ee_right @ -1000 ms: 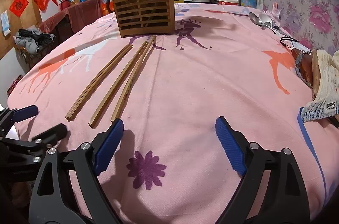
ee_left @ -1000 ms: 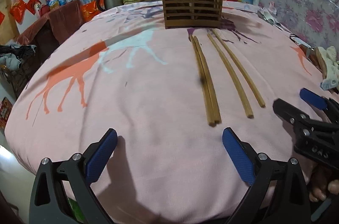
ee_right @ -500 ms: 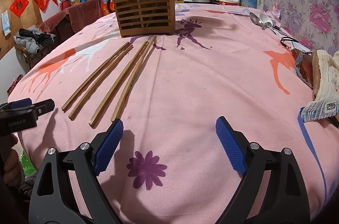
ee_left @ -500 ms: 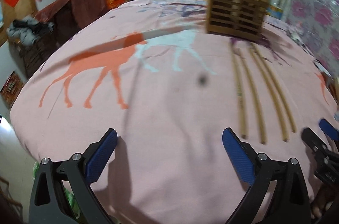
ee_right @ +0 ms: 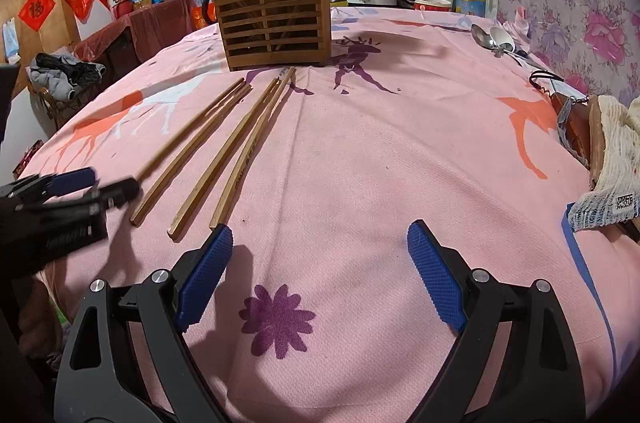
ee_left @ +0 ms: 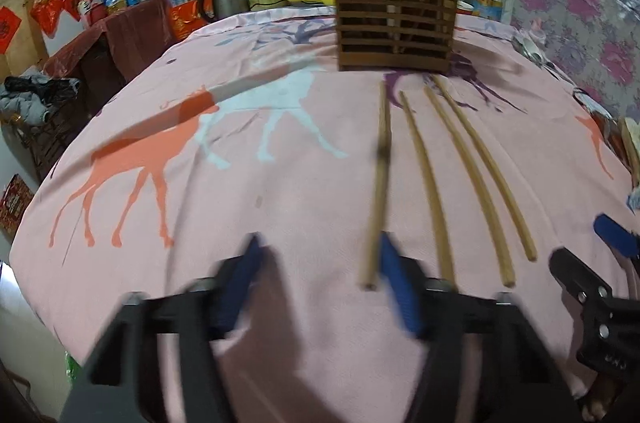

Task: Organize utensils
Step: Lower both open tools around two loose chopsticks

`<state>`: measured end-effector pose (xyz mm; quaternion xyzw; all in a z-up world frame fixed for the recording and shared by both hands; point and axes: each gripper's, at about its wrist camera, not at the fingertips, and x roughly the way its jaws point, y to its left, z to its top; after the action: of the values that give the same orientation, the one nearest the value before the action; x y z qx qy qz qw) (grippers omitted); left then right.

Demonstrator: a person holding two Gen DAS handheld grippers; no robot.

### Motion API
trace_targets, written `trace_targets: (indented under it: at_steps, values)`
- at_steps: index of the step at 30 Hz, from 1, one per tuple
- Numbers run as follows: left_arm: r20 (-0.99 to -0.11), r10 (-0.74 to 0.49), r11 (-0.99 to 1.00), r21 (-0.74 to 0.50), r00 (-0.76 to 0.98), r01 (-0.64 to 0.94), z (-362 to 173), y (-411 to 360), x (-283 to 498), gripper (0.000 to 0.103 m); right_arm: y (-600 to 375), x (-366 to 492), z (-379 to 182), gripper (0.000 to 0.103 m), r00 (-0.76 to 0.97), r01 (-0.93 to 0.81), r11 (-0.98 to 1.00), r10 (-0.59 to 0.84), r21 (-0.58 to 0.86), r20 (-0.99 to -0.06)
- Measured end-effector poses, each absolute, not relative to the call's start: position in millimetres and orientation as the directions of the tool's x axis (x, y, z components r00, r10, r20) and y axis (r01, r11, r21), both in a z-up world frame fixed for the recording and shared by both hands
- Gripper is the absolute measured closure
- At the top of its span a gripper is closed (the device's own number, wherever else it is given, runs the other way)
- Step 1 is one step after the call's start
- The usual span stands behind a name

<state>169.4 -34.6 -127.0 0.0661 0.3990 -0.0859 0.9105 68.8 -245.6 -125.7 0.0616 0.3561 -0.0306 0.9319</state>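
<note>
My left gripper [ee_left: 316, 287] is closing, nothing held yet. The leftmost chopstick [ee_left: 378, 191] lies on the tablecloth [ee_left: 240, 203], its near end against my right pad, long axis toward the holder [ee_left: 396, 23]. Right gripper [ee_right: 320, 279] is wide open, empty, farther away.

left hand-held gripper [ee_left: 320, 287] motion-blurred, closing jaws indistinct

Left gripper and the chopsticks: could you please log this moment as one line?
left gripper: closing, nothing between fingers | right gripper: open, empty | four chopsticks: flat on cloth | wooden holder: upright behind them
</note>
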Motion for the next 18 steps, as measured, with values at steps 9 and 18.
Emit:
trace_targets:
  at_steps: [9,18]
  values:
    - [-0.750,-0.085,0.994,-0.021,0.656,0.105,-124.2,6.7,177.7,0.059,-245.6,67.1,-124.6,0.018,0.752,0.094,0.989,0.002,0.111,-0.659]
    - [-0.725,-0.082,0.991,0.012,0.684,0.132,-128.2,-8.3,174.8,0.055,-216.6,70.8,-119.7,0.053,0.751,-0.055,0.993,0.109,0.102,-0.651]
